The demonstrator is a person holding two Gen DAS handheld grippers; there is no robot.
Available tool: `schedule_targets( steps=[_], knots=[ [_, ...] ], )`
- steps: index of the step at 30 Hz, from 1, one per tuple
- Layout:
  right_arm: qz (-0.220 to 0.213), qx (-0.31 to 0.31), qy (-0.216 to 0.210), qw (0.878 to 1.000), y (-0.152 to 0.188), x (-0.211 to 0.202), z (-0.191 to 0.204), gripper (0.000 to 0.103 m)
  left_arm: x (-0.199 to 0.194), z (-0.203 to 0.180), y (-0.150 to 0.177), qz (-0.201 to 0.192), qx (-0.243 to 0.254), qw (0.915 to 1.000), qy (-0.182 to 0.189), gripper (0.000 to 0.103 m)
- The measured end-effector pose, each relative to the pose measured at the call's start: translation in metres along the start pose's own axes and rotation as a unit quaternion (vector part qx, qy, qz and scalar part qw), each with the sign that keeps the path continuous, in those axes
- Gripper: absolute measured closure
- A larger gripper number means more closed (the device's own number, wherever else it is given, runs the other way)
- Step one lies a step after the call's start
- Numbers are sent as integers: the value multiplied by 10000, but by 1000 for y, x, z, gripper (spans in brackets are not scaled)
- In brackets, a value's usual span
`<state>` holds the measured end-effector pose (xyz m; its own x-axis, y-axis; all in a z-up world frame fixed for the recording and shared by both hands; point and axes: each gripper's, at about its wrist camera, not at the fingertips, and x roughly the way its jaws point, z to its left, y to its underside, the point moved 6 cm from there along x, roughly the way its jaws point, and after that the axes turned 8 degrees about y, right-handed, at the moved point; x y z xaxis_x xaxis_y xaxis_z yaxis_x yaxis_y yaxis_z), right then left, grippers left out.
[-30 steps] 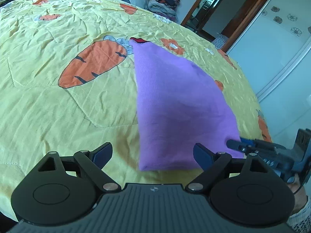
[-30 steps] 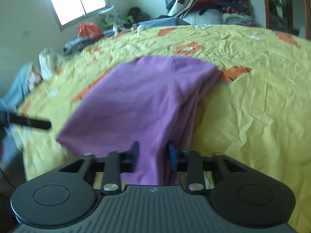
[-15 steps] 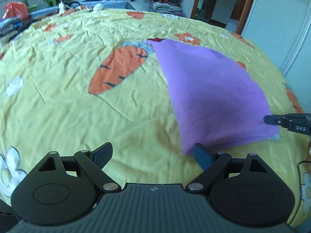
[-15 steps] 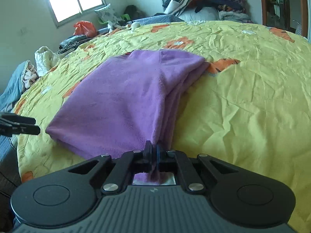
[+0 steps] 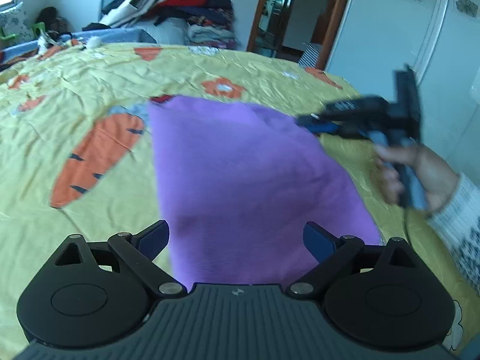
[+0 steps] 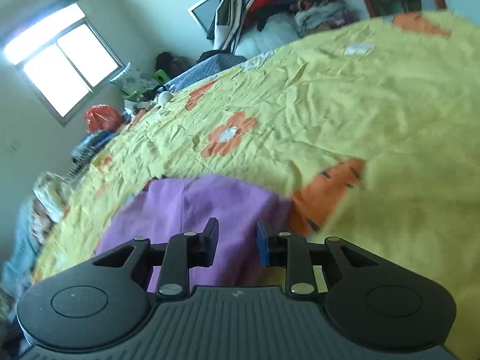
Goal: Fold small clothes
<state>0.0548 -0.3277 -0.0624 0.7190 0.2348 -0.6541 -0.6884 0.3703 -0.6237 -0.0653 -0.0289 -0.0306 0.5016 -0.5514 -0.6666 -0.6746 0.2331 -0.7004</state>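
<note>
A folded purple garment [image 5: 246, 174] lies flat on the yellow carrot-print bedspread [image 5: 75, 96]. My left gripper [image 5: 237, 238] hovers over its near end. Its jaws are wide and still opening, and the pads touch nothing. In the left wrist view my right gripper [image 5: 315, 123], held by a hand [image 5: 420, 171], hangs over the garment's far right corner. In the right wrist view its jaws [image 6: 237, 237] are opening with a narrow gap. The purple garment [image 6: 186, 210] lies below them, and the pads do not press on it.
A heap of clothes [image 5: 180, 6] is piled beyond the bed's far edge. A doorway [image 5: 285, 15] and a white wardrobe [image 5: 390, 30] stand to the right. The right wrist view shows a window [image 6: 60, 57] and clutter on the left. Bare bedspread [image 6: 375, 105] stretches around the garment.
My right gripper was shut on the garment's edge; it has let go, parted its jaws and swung toward the far corner. My left gripper has shifted so the garment lies between its fingers.
</note>
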Motion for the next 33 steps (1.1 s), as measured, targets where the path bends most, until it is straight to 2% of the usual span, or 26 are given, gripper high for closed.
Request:
schedule_targets(
  steps=[1, 6, 9, 10, 12, 13, 14, 16, 18, 20, 21, 23, 24, 25, 26, 27, 33],
  knots=[
    [-16, -109, 55, 9999, -2, 5, 3, 101, 6, 0, 2, 65, -23, 10000, -7, 8],
    [-92, -989, 908, 9909, 2, 10, 11, 100, 28, 10, 14, 447, -311, 9985, -112, 7],
    [20, -1155, 1047, 9878, 5, 5, 15, 96, 34, 16, 20, 525, -476, 9974, -157, 6],
    [-20, -1288, 1176, 9847, 7, -1, 22, 90, 34, 18, 20, 531, -518, 9971, -154, 6],
    [-236, -1825, 1394, 9730, 14, -19, 43, 67, 35, 20, 22, 518, -597, 9968, -145, 5],
    [-311, -1999, 1366, 9698, 20, -29, 55, 47, 34, 21, 23, 518, -627, 9966, -142, 5],
    [-380, -2102, 1248, 9689, 28, -39, 66, 37, 35, 23, 24, 518, -646, 9965, -144, 5],
    [-447, -2294, 1055, 9666, 46, -55, 85, 37, 36, 23, 25, 489, -676, 9964, -139, 3],
    [-475, -2477, 1043, 9620, 66, -61, 100, 37, 36, 22, 25, 468, -670, 9966, -132, 2],
    [-335, -2618, 957, 9598, 84, -55, 106, 37, 36, 21, 26, 459, -649, 9967, -136, 2],
    [-231, -2674, 981, 9583, 91, -48, 105, 37, 36, 20, 26, 462, -650, 9967, -130, 2],
    [-193, -2925, 1361, 9463, 100, -35, 95, 37, 35, 19, 27, 471, -628, 9968, -116, 2],
    [-239, -2947, 1430, 9445, 99, -31, 86, 31, 34, 19, 27, 470, -624, 9969, -116, 2],
    [-201, -2638, 1341, 9550, 94, -29, 74, 23, 33, 19, 27, 464, -627, 9969, -123, 2],
    [-67, -2282, 1170, 9665, 89, -28, 64, 23, 33, 20, 28, 458, -637, 9968, -132, 2],
    [-8, -2072, 1092, 9722, 86, -29, 58, 23, 32, 20, 28, 456, -643, 9968, -138, 2],
    [-406, -1946, 1305, 9713, 97, -71, 71, 22, 24, 20, 33, 426, -668, 9967, -189, 1]
  ],
)
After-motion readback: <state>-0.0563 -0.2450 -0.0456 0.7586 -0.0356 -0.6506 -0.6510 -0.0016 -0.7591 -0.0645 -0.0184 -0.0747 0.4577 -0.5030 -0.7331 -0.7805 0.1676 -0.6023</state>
